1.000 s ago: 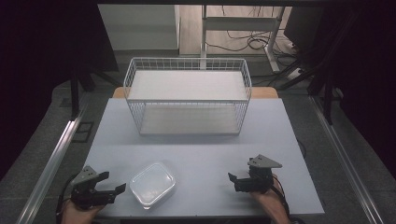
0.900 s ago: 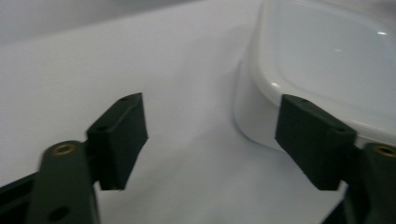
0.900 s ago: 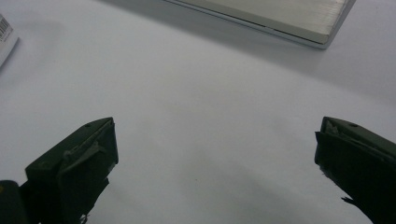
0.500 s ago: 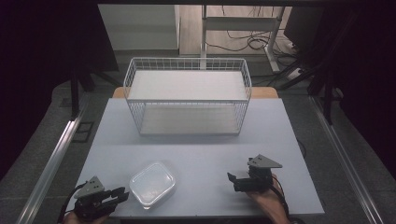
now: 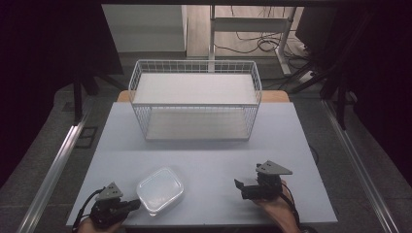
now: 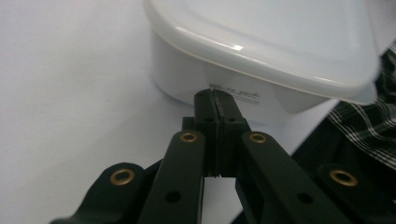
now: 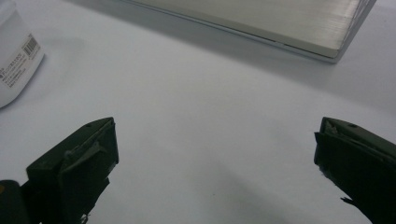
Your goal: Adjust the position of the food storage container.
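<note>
At the near left edge, the left gripper [image 6: 217, 100] is pressed closed against the lidded container [image 5: 160, 190]; nothing is gripped. Near right, the right gripper [image 7: 215, 154] is held wide open over the table [image 5: 214, 145].

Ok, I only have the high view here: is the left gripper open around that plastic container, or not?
Observer: No. In the left gripper view the left gripper is shut, its jaws pressed together, with the tips at the side wall of the container, below the lid.
Operator: And the right gripper?
Observer: The right gripper is wide open, with nothing but bare table between its jaws.
Operator: What is it facing?
Observer: The base board of the wire basket. The container's barcode label sits at the left edge of the right gripper view.
</note>
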